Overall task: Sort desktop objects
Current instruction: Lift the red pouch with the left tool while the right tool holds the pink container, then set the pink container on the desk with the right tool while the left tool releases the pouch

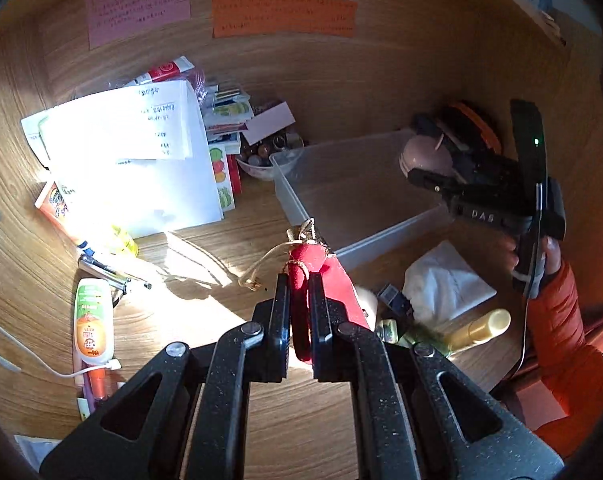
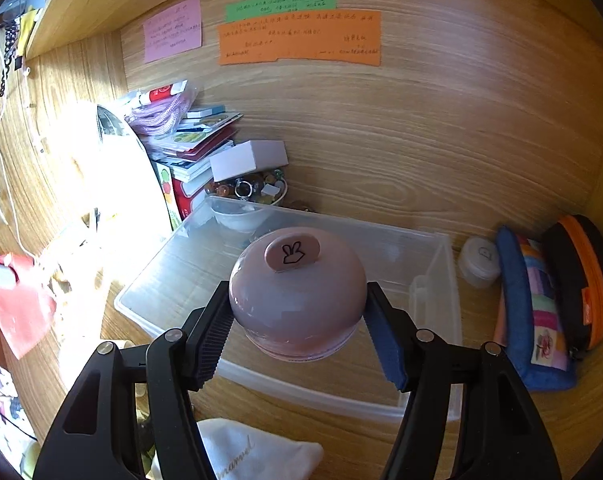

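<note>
The right gripper (image 2: 297,320) is clamped on a round pink jar (image 2: 297,300) — its lid tab bears a small rabbit drawing — and holds it above the clear plastic bin (image 2: 429,252) on the wooden desk (image 2: 381,448). The left gripper (image 1: 299,312) has its jaws closed on a red pouch (image 1: 321,276) with a looped cord, just in front of the bin's near corner, while papers (image 1: 141,160) lie in bright sunlight to the left.

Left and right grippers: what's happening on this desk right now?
The right gripper is shut on a pink domed jar, holding it over the clear plastic bin. The left gripper is shut on a red fabric charm just in front of the bin. Other clutter lies unsorted on the wooden desk.
</note>
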Demonstrator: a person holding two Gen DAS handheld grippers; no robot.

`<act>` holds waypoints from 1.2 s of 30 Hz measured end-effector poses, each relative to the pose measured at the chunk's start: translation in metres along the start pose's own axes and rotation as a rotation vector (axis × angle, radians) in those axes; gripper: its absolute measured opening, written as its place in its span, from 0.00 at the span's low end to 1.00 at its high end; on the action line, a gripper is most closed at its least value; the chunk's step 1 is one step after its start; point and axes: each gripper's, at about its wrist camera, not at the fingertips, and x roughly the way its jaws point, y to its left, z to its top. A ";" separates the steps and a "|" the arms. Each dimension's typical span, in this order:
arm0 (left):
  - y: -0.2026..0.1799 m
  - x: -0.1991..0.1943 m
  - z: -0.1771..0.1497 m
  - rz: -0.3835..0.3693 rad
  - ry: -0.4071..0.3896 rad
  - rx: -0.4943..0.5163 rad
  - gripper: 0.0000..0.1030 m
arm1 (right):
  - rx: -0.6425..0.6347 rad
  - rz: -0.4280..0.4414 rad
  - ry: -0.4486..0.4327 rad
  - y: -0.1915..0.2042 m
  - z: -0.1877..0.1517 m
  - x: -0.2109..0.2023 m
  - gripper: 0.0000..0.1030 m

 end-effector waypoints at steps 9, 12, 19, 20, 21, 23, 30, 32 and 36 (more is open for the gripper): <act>-0.021 0.025 0.008 -0.160 0.008 -0.040 0.06 | -0.004 0.004 -0.021 -0.012 -0.020 -0.028 0.59; -0.035 0.032 0.008 -0.192 0.009 -0.021 0.06 | 0.002 -0.023 -0.012 -0.023 -0.037 -0.044 0.59; -0.054 0.041 0.007 -0.192 0.025 0.010 0.06 | 0.040 -0.090 0.060 -0.040 -0.083 -0.061 0.59; -0.053 0.041 0.006 -0.184 0.026 0.013 0.06 | 0.045 -0.093 0.067 -0.041 -0.088 -0.062 0.59; -0.053 0.040 0.004 -0.171 0.025 0.014 0.07 | 0.052 -0.091 0.077 -0.043 -0.094 -0.061 0.59; -0.049 0.039 -0.001 -0.137 0.024 0.016 0.08 | 0.061 -0.084 0.100 -0.044 -0.104 -0.060 0.59; -0.025 0.039 -0.021 -0.084 0.050 -0.026 0.22 | 0.056 -0.080 0.158 -0.036 -0.121 -0.045 0.59; -0.021 0.041 -0.027 -0.072 0.058 -0.035 0.27 | 0.054 -0.073 0.164 -0.032 -0.124 -0.044 0.59; -0.018 0.042 -0.037 -0.070 0.067 -0.033 0.29 | 0.038 -0.089 0.187 -0.025 -0.128 -0.038 0.59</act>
